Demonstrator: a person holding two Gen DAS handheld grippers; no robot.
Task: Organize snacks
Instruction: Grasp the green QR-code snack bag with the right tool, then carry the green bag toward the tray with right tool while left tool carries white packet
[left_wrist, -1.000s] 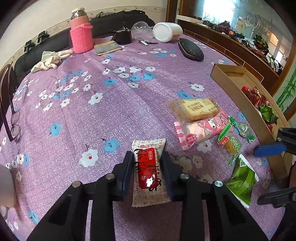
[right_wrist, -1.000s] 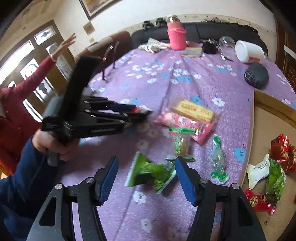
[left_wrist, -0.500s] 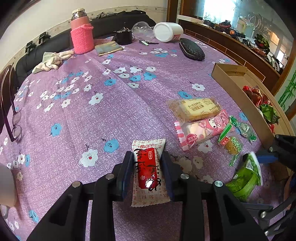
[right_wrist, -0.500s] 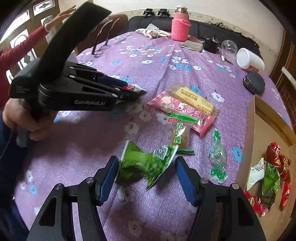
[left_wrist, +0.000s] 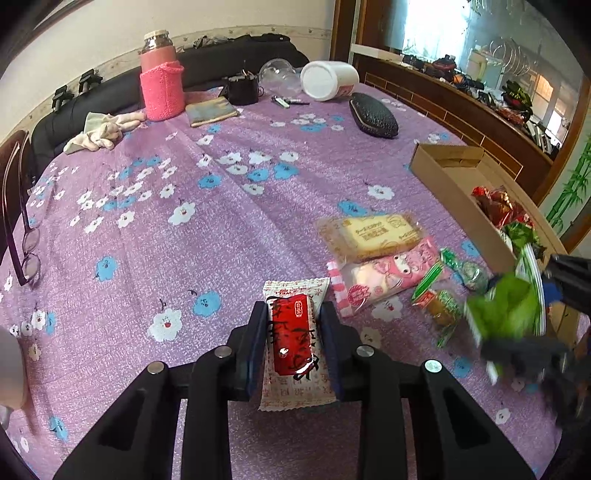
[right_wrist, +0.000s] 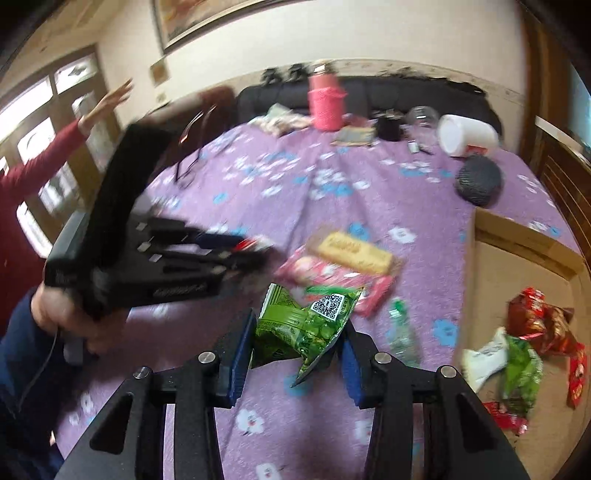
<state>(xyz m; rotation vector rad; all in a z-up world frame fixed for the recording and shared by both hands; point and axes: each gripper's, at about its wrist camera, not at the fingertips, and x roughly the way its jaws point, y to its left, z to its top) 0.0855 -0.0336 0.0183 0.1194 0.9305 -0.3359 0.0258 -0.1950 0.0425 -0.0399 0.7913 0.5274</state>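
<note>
Left wrist view shows a big table (left_wrist: 221, 229) under a purple flowered cloth, with a cardboard box (left_wrist: 448, 173) at its right edge. Snacks lie beside the box: a yellow cake (left_wrist: 373, 234) and a pink pack (left_wrist: 384, 275). The left gripper (left_wrist: 293, 332) squeezes a red pack (left_wrist: 291, 332) that rests on the cloth. The right gripper (right_wrist: 297, 345) has just been closing and now pinches a green bag (right_wrist: 306, 325) up off the table.

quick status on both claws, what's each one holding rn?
Left claw: shut on the red-and-white snack packet.
Right claw: jaws just closing, shut on the green snack packet.
</note>
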